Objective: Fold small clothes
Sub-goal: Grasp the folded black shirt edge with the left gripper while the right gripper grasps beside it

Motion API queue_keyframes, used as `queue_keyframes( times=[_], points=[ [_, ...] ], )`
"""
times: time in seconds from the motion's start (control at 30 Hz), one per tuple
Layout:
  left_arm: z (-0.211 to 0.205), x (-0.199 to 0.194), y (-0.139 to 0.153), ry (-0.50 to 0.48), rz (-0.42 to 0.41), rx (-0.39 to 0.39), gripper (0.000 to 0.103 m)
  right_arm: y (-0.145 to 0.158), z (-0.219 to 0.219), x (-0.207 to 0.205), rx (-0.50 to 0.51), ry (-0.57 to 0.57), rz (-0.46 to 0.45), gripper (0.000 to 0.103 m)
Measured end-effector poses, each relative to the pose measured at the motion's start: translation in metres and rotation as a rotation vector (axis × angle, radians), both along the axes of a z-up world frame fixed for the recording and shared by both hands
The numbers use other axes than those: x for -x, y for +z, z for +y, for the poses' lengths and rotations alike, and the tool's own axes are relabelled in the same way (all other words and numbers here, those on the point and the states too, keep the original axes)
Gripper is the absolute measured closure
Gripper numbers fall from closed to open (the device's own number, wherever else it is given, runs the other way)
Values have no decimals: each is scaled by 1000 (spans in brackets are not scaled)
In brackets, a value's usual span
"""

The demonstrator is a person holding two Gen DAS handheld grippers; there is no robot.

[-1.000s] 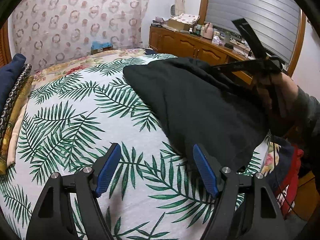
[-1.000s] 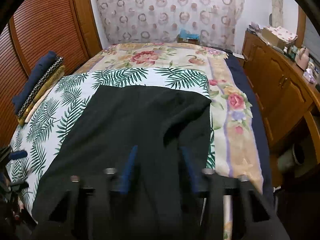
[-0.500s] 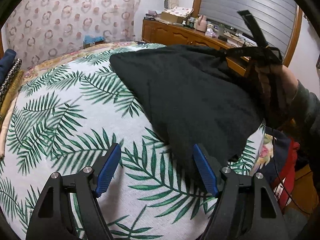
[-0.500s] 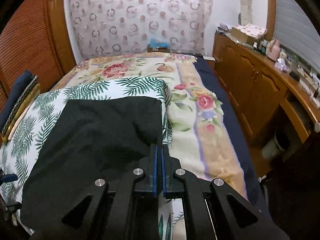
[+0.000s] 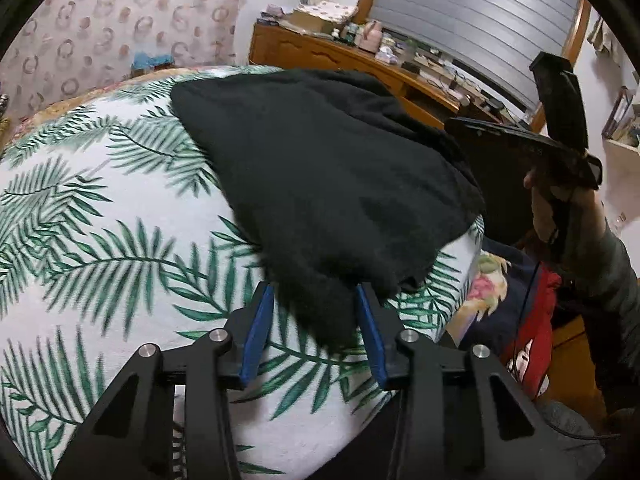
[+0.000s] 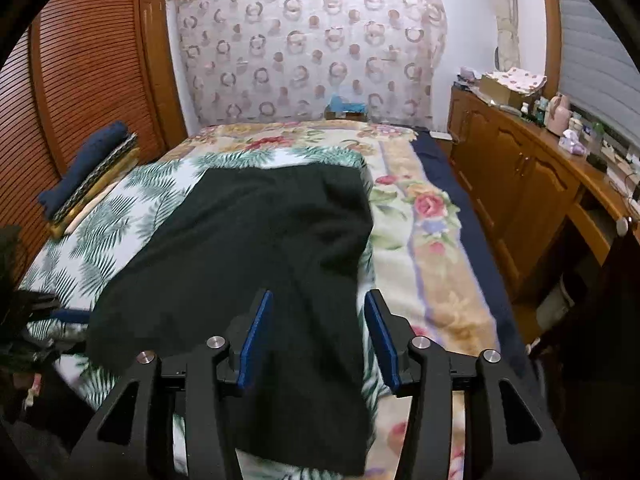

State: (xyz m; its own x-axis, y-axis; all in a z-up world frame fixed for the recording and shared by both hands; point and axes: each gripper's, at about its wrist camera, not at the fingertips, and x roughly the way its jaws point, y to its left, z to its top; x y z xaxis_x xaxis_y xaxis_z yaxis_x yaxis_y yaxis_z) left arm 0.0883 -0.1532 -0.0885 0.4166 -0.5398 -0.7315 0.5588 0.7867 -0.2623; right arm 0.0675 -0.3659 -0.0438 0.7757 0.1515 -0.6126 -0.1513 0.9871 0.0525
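we see left gripper [image 5: 316, 324] fingers apart, black garment [image 5: 332, 184] corner between them, unclamped. right gripper [image 6: 318, 334] spread wide over same garment, spread ahead on bed [image 6: 432, 240].

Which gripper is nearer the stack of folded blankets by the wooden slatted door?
Left. The left gripper sits at the bed's left edge, on the same side as the folded blankets. The right gripper hangs open over the black garment, farther right.
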Motion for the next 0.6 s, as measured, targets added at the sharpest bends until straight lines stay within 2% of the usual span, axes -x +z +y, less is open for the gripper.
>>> queue_keyframes(
  times=[0.03,0.13,0.17,0.2,0.37,0.47,0.6],
  points=[
    [-4,1,-2,-12,7,-6,59,-4,0,5,4,-6,3,42],
    [-9,4,-1,-20,-2,-14,60,-5,-3,15,12,-25,9,41],
    [-9,3,-1,-25,1,-11,75,-5,-3,19,8,-20,8,41],
    [-11,3,-1,-34,4,-12,96,-3,0,22,-1,-10,9,41],
    [-17,3,30,-49,-76,7,97,2,10,30,-27,67,6,41],
    [-19,0,56,-46,-122,38,98,5,15,32,-44,114,-1,32],
    [-23,-10,79,-42,-158,58,98,1,19,36,-70,194,-5,31]
  ],
)
